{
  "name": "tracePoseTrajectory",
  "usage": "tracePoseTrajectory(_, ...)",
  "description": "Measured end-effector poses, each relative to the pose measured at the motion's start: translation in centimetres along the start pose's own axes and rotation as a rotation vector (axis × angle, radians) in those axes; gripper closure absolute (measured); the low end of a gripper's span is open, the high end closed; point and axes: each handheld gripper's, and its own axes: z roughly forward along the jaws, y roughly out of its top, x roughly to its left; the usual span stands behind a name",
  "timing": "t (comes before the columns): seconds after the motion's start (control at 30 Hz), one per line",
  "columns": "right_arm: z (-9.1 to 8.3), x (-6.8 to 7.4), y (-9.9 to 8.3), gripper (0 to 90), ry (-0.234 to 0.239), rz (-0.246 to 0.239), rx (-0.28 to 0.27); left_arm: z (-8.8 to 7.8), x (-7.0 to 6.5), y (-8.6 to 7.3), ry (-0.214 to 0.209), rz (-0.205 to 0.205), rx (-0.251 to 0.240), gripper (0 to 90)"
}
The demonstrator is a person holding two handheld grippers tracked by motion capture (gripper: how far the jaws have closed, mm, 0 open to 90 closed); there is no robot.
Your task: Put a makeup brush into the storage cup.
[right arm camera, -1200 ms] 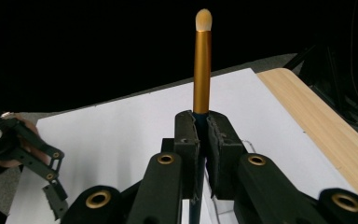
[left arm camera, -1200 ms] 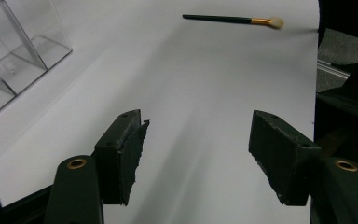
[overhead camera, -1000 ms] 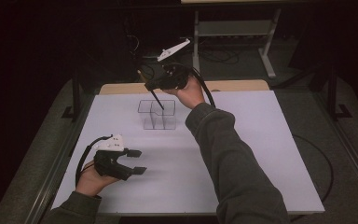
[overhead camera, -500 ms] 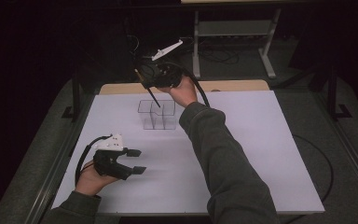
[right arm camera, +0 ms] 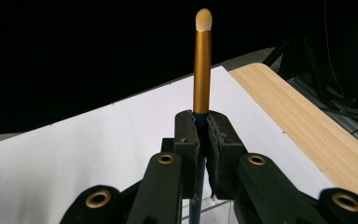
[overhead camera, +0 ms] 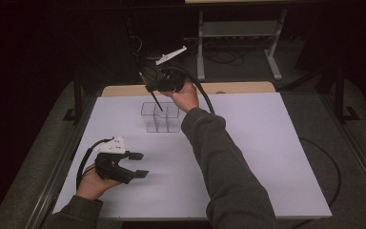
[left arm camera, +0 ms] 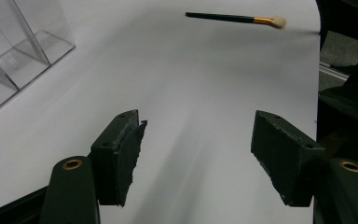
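**Brush held above clear holder**

Right tool clenched on a brush, raised over the clear holder at the far middle of the white surface. Gold ferrule and pale tip sticking up past the pads; dark handle end angled down over the holder's rear rim, not clearly inside a compartment. Left tool released, low over the near left of the surface, nothing between its pads. Another brush lying flat on the surface beyond the left tool.
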Motion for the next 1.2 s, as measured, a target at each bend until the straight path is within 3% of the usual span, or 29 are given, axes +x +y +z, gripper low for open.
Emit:
tracePoseTrajectory(0.5,0.7,0.1,-0.9,82.5,-0.015,0.017,0.015,0.0,0.0,-0.1,-0.001,0.002,-0.002,32.0)
tracePoseTrajectory(1.2,0.5,-0.3,-2.6,82.5,-0.031,0.038,-0.006,0.1,0.2,-0.3,-0.003,-0.006,-0.001,31.7)
